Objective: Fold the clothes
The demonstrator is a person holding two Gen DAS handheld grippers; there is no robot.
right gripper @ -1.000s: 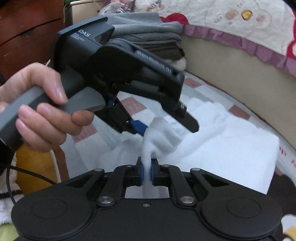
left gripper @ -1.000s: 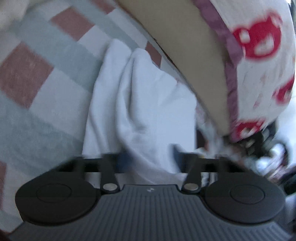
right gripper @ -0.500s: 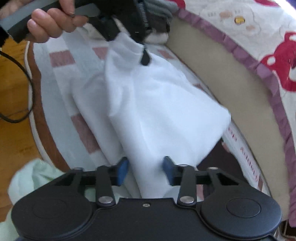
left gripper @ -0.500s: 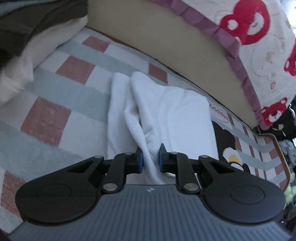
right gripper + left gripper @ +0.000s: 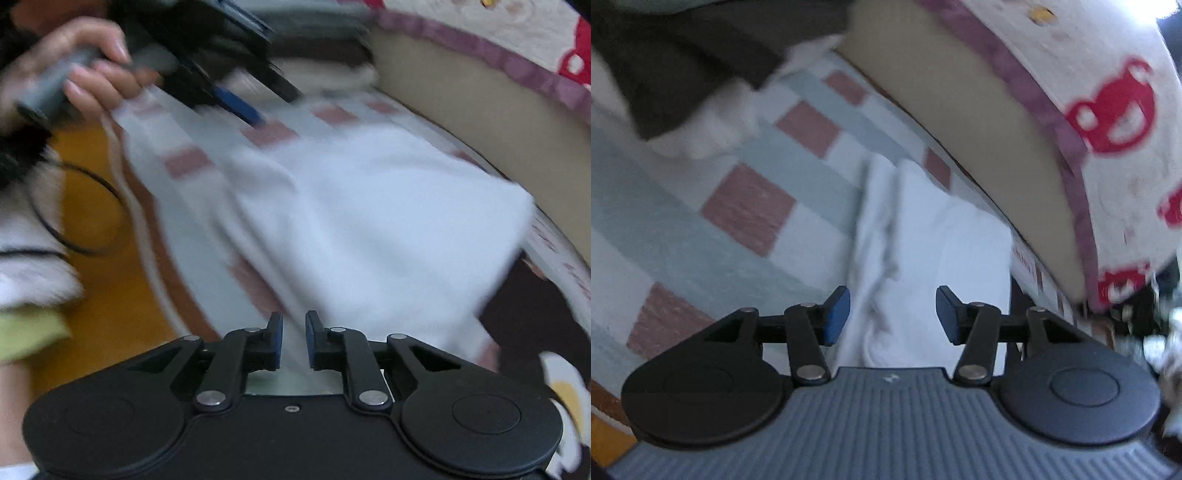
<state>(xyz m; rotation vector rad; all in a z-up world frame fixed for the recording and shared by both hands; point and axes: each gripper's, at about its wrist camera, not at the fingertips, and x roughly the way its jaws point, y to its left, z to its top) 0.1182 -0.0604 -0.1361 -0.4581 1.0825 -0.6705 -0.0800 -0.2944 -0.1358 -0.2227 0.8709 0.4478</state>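
Only the right wrist view shows the hand (image 5: 74,70) gripping the left gripper (image 5: 892,315). That gripper's jaws have just been opening, wide apart above the white garment (image 5: 923,236) on the checked mat (image 5: 746,206). The right gripper (image 5: 294,339) has been closing, narrowly parted, pads not visibly pinching cloth
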